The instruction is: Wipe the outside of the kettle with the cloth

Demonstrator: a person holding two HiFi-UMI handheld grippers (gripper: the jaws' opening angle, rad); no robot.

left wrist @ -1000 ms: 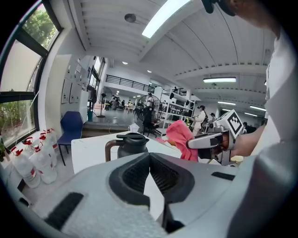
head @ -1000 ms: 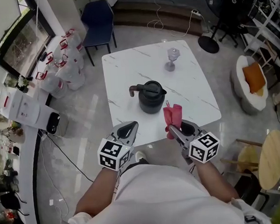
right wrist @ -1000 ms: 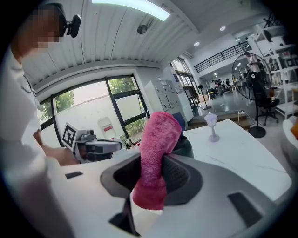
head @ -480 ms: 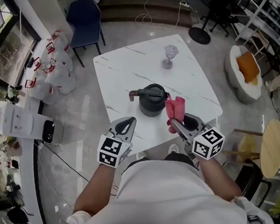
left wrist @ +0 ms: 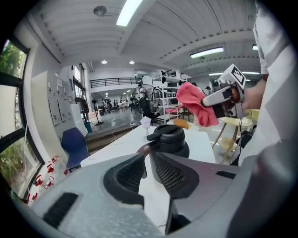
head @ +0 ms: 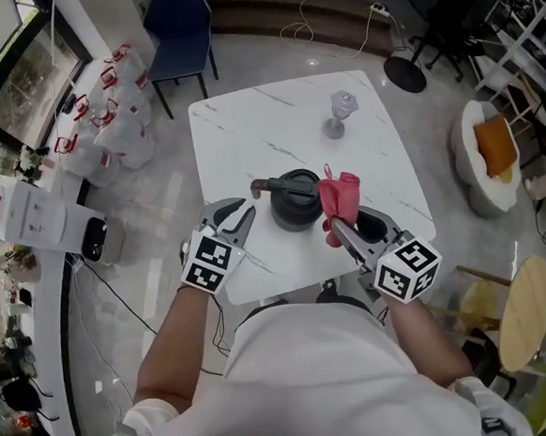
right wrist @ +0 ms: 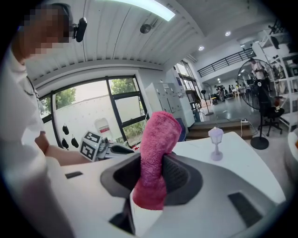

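A black kettle [head: 297, 199] with a brown handle [head: 261, 186] stands on the white marble table [head: 275, 118]. My left gripper [head: 238, 215] is just left of the handle. Its jaws have just been opening, and they stand apart with nothing between them. In the left gripper view the kettle [left wrist: 170, 139] lies beyond the gap of the left gripper [left wrist: 150, 160]. My right gripper [head: 342, 232] is shut on a pink cloth [head: 340, 196], which is raised beside the kettle's right side. The cloth [right wrist: 156, 148] stands upright out of the right gripper [right wrist: 153, 162].
A small glass lamp ornament [head: 338, 113] stands at the table's far side. A blue chair [head: 181, 27] and white bags [head: 106, 131] are beyond the table's left corner. A white armchair with an orange cushion [head: 493, 148] sits to the right. The near table edge [head: 278, 280] is under my hands.
The left gripper has moved forward to the kettle's handle and its jaws have parted. The right gripper has carried the cloth up to the kettle's right side.
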